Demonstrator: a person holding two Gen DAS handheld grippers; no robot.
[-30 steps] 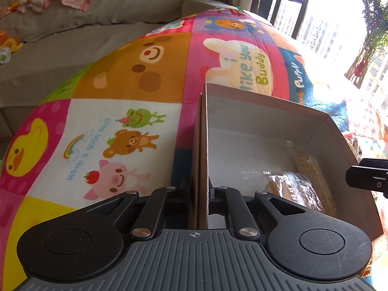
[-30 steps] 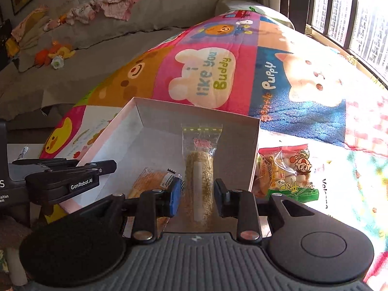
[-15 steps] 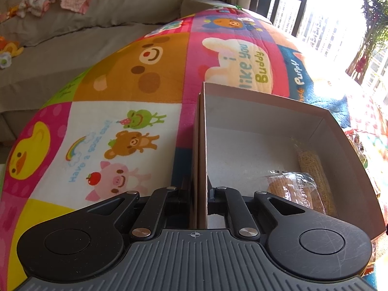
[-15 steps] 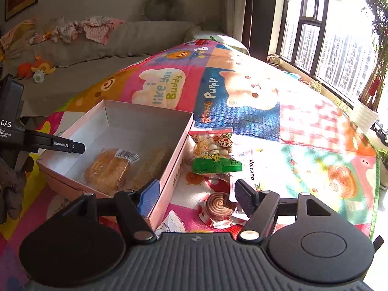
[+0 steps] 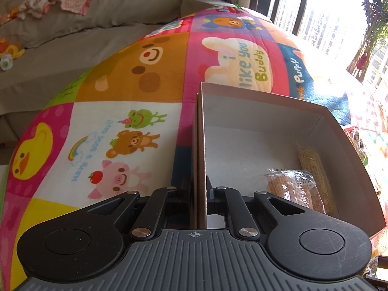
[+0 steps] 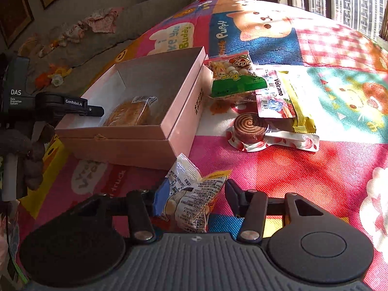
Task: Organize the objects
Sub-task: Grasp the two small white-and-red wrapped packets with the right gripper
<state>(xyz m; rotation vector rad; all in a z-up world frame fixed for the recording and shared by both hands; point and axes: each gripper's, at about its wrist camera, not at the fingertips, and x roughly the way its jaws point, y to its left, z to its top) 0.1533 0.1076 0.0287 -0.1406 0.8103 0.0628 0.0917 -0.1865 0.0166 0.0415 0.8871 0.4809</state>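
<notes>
My left tool [image 5: 197,191] is clamped on the near left wall of the pink box [image 6: 179,101], one finger outside and one inside, steadying it on the play mat [image 6: 303,169]. The card wall is thin and stiff enough to pinch, though I judge it would buckle if I pulled hard, so I grip low and near the corner.

My right tool [image 6: 191,196] stands apart, its fingers on either side of a white snack packet [image 6: 191,194] that lies on the mat just in front of the box's near right corner. Neither finger looks pressed into the film yet. The packet should be light, crinkly and slippery, with soft pieces inside that could crush; I would take it across the middle of its width, not by the sealed end.

Inside the box lie a wrapped round cake [image 6: 128,114] and, beside it in the left view, a long grain bar [image 5: 314,169] against the right wall. To the right of the box are a green-banded snack bag [image 6: 230,77], a sachet reading "Volcano" [image 6: 276,94], a yellow packet [image 6: 300,106] under it, and a swirl cake [image 6: 251,128] in strawberry-print wrap.

The mat reads "i like you Buddy" and "Puppy". My left tool carries "GenRobot.AI" and "DAS Data Acquisition System". The box's side print is too small to read.
</notes>
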